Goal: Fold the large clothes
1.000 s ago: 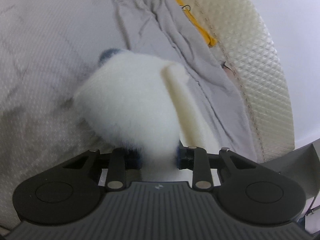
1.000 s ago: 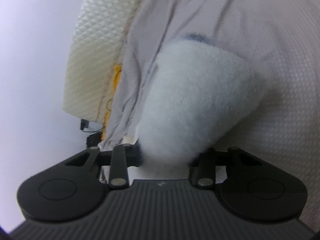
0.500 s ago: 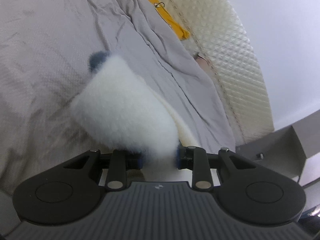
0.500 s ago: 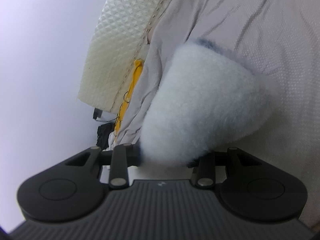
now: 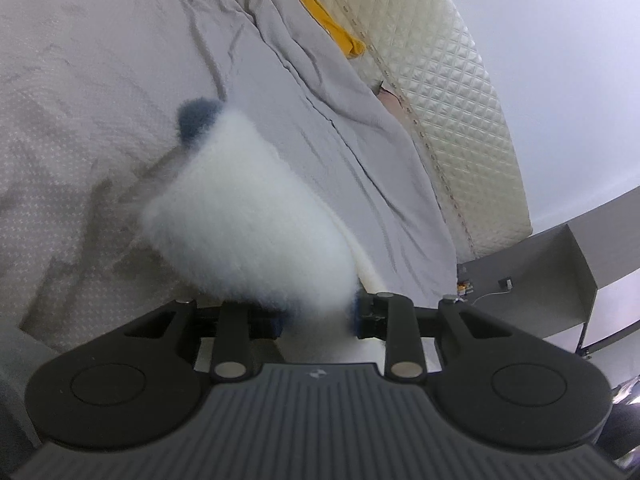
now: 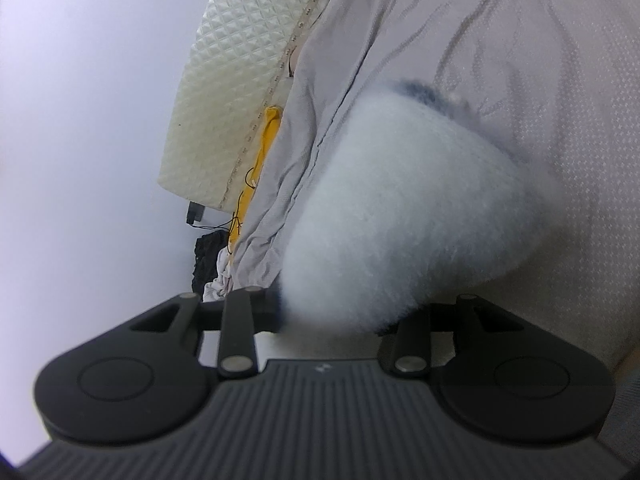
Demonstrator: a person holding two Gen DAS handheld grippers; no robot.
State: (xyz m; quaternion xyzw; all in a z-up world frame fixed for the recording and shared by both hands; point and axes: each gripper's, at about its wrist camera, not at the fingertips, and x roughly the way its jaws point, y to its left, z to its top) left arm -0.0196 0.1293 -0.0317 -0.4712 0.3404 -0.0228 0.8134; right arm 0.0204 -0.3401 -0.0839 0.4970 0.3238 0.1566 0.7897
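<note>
1. Firmly, the left claw point(image 5: 318, 316) grips the white fleece point(image 5: 248, 216), its jaws just widening.
2. Likewise, the right claw point(image 6: 332, 316) grips the fleece point(image 6: 404, 216), jaws widening.
3. Fleece hangs over the bed's point(image 5: 80, 60) grey sheet, near the mattress edge.

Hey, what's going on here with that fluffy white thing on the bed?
A person holds a tool in each hand, folding clothes on a bed. The left tool and the right tool each grip a bunch of the fluffy white garment, lifted above the grey sheet. Both tools' jaws have just eased slightly wider, fleece between them.
</note>
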